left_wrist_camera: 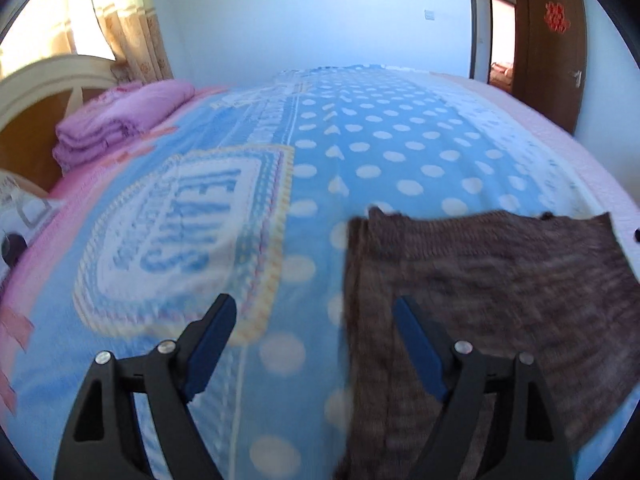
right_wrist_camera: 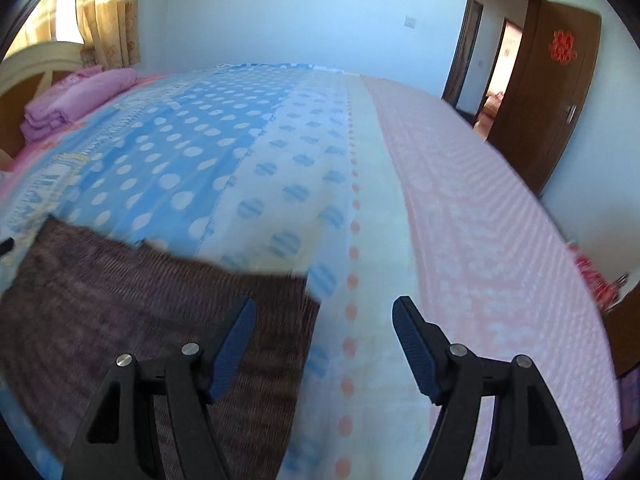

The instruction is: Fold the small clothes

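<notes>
1. On the bed (left_wrist_camera: 304,184), seen from the left wrist, the brown knit garment (left_wrist_camera: 480,280) lies flat with one edge already doubled over; the left hand-held gripper (left_wrist_camera: 316,312) hangs released above that edge, grasping nothing.
2. From the right wrist, the right hand-held gripper (right_wrist_camera: 324,312) is likewise released over the garment's other side (right_wrist_camera: 140,300); further folds seem left.

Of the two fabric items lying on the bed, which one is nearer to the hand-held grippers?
The brown knitted garment, lying flat just under both open hand-held grippers. The folded pink pile sits far away by the headboard.
</notes>
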